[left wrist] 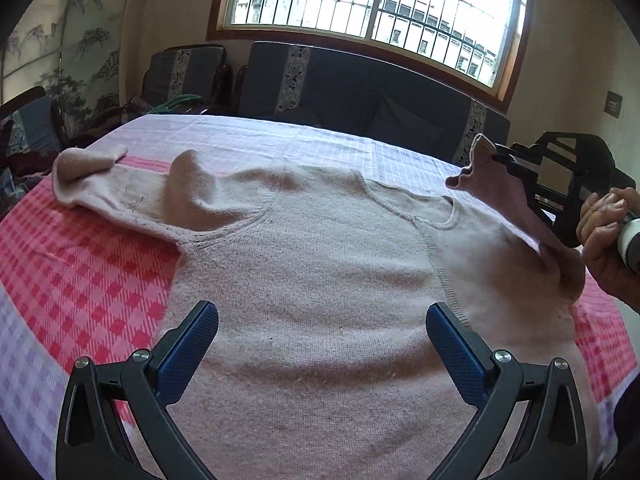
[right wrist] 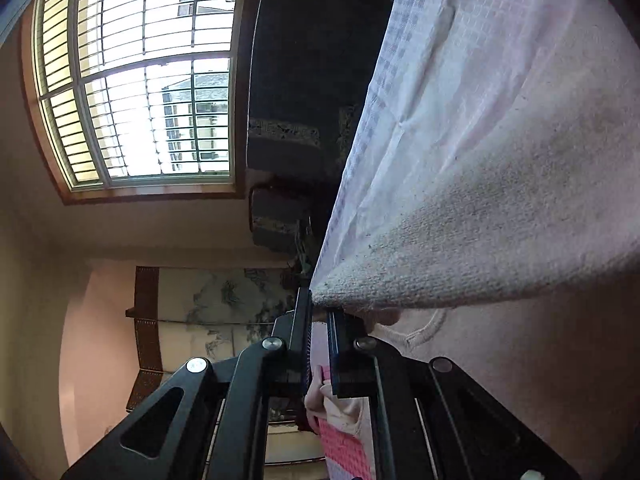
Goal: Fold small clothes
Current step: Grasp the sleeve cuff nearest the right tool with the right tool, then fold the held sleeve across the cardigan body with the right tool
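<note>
A small pale pink knit sweater (left wrist: 312, 264) lies front up on a checked cloth, its body spread under my left gripper (left wrist: 322, 320). That gripper hovers open over the lower body, with nothing between its blue pads (left wrist: 456, 354). One sleeve (left wrist: 100, 180) lies stretched to the far left, its cuff folded over. The other sleeve (left wrist: 516, 196) is lifted off the cloth at the right, its frilled cuff pinched in my right gripper (left wrist: 500, 158). In the right wrist view, rolled sideways, that gripper (right wrist: 319, 312) is shut on the sleeve (right wrist: 480, 240), which drapes away to the right.
The pink, red and white checked cloth (left wrist: 72, 280) covers the table. Behind it stand a dark sofa (left wrist: 360, 84) and chairs (left wrist: 184, 72) under a barred window (left wrist: 376, 4). A person's hand (left wrist: 604, 224) holds the right gripper's handle at the right edge.
</note>
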Motion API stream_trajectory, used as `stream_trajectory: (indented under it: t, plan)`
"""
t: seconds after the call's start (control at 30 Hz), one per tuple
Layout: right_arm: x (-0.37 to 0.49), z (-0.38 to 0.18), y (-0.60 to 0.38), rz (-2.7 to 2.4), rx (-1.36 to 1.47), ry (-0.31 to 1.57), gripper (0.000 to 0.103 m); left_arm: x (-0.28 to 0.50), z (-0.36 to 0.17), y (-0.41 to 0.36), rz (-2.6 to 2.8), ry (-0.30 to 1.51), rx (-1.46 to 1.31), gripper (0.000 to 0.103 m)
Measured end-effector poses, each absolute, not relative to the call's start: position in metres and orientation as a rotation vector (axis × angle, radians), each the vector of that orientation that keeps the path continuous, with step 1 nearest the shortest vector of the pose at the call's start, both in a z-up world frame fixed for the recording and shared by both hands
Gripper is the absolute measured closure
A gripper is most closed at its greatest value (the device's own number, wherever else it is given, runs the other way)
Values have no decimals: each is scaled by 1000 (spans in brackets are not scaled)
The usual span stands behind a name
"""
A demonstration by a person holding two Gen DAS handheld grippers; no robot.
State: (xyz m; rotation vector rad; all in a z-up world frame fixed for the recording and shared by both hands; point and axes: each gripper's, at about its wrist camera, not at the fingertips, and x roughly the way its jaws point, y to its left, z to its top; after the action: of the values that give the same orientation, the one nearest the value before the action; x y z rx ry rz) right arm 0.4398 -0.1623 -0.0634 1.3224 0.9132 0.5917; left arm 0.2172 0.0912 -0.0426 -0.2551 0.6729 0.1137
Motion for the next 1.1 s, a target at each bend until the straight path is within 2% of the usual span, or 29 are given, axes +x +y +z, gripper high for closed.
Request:
stream_trajectory:
  t: [0.2,0.3,0.4,0.47,0.6,0.73,0.87,0.93,1.07,1.1]
  plan:
    - [445,-92,-31,716,1256,1055,96,203,-42,133,174,669,-294,0]
    - [438,-123,7,713,1222,1153,96,197,-46,146,190,676,-295,0]
    - [423,-149,26,713,1189,1238,92,194,-51,153,190,678,-306,0]
    - [416,-153,32,736,1192,1256,95,197,-52,154,177,684,-321,0]
    - [407,-145,30,752,1138,1256,86,215,-46,159,129,706,-343,0]
    - [387,-131,1,772,1060,1229,65,253,-32,164,-52,755,-430,0]
    - [364,-112,-41,790,919,1180,62,304,-28,170,-183,810,-550,0]
    - [354,-97,-60,762,807,1126,49,332,-34,169,-208,872,-589,1]
    - [333,-79,-100,732,668,1025,44,374,-49,164,-225,961,-633,7]
    - [330,-78,-108,724,656,1012,42,382,-57,165,-210,999,-654,13]
